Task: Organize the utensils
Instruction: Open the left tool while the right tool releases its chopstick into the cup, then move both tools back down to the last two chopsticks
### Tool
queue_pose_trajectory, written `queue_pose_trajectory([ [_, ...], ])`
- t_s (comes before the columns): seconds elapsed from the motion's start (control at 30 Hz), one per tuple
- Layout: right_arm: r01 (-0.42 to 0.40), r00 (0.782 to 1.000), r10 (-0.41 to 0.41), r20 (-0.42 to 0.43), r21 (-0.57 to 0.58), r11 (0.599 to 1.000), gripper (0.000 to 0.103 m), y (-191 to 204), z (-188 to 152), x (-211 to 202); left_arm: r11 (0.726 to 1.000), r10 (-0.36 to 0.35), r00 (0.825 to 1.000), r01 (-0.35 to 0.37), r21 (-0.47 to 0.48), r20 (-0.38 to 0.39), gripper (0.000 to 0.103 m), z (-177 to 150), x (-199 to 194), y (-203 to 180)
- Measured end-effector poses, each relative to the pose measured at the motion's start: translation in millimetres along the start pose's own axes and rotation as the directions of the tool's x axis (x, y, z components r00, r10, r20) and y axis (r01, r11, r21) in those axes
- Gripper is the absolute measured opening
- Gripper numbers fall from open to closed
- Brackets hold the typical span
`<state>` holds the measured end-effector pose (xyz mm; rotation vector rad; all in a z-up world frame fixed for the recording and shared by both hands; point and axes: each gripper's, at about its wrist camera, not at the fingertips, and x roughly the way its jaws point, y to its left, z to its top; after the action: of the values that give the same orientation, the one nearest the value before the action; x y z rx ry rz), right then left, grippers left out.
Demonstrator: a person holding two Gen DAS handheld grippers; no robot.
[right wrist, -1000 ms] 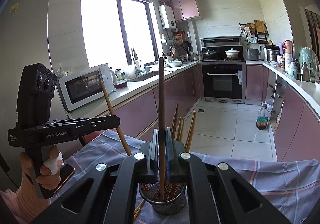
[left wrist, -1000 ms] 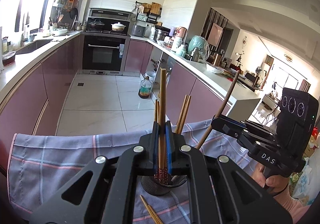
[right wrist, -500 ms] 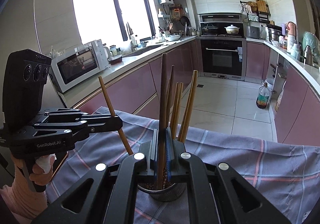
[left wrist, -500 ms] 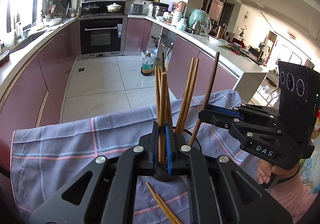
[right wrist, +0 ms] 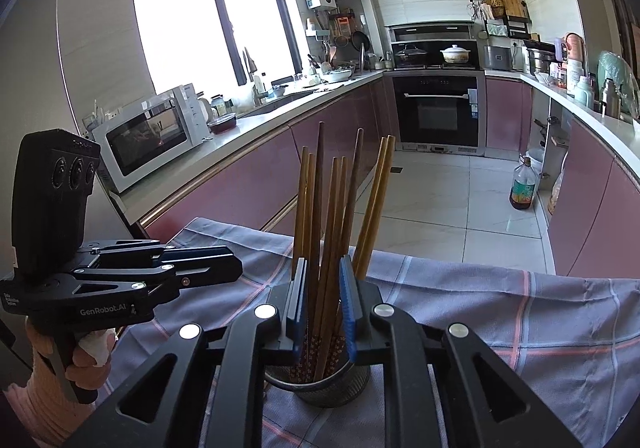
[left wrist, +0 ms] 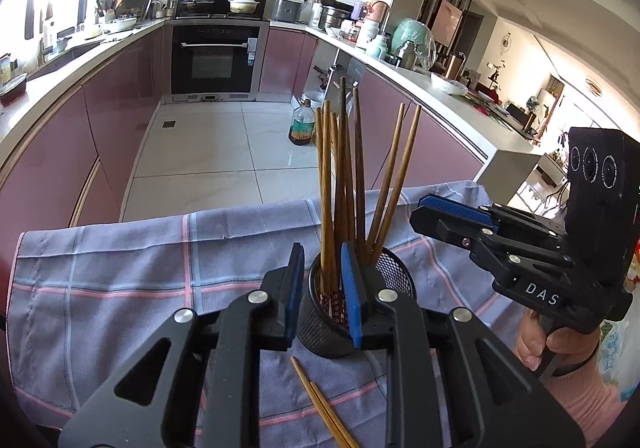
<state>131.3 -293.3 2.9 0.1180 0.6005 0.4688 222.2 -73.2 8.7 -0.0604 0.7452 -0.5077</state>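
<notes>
Left tool [left wrist: 318,298] is sitting at lower centre of its view, jaws parted, gripping nothing, chopsticks [left wrist: 344,184] standing between them in the mesh cup [left wrist: 394,272] on the checked cloth [left wrist: 120,268]. Only this view is showing two loose chopsticks [left wrist: 320,404] lying on the cloth at bottom. Right tool [right wrist: 324,306] is likewise gaping around the bundle, holding nothing. Right view alone is showing the microwave [right wrist: 148,136] at left.

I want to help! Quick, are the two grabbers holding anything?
Left gripper: open, holding nothing.
Right gripper: open, holding nothing.
</notes>
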Motion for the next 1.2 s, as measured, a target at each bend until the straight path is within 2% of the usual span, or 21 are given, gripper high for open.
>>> queue_pose_trajectory([
  [0.1,-0.011,1.0,0.011,0.001,0.006,1.0,0.016,0.3,-3.9,-2.8,1.0,0.005,1.0,-0.005,-0.009,0.018,0.021,-8.7,-4.7,3.7],
  [0.23,-0.02,1.0,0.02,0.017,0.01,1.0,0.024,1.4,-9.6,-11.9,1.0,0.025,0.998,-0.024,-0.012,0.052,0.025,-20.2,-16.1,5.1],
  [0.37,-0.039,0.999,0.039,0.034,-0.002,0.999,0.027,7.1,-19.6,-26.0,0.999,0.05,0.995,-0.049,-0.008,0.083,0.036,-34.8,-30.6,5.0],
  [0.5,-0.069,0.997,0.07,0.027,-0.029,0.997,0.032,15.0,-29.9,-37.9,0.997,0.078,0.993,-0.078,0.008,0.085,0.037,-52.2,-41.3,4.7],
  [0.6,-0.093,0.996,0.094,0.006,-0.046,0.995,0.036,22.9,-42.2,-41.6,0.995,0.098,0.992,-0.099,0.012,0.074,0.038,-66.0,-43.9,6.4],
  [0.83,-0.124,0.99,0.12,-0.077,-0.04,0.992,0.036,31.1,-76.2,-31.6,0.984,0.175,0.983,-0.175,-0.008,0.049,0.044,-101.0,-45.8,13.8],
  [1.03,-0.128,0.982,0.124,-0.141,-0.021,0.992,0.037,35.1,-101.4,-21.0,0.968,0.251,0.968,-0.25,-0.027,0.015,0.046,-132.7,-40.5,19.0],
  [1.2,-0.137,0.976,0.134,-0.17,-0.007,0.991,0.037,39.6,-111.3,-17.6,0.963,0.264,0.964,-0.265,-0.042,-0.008,0.046,-146.2,-38.5,23.2],
])
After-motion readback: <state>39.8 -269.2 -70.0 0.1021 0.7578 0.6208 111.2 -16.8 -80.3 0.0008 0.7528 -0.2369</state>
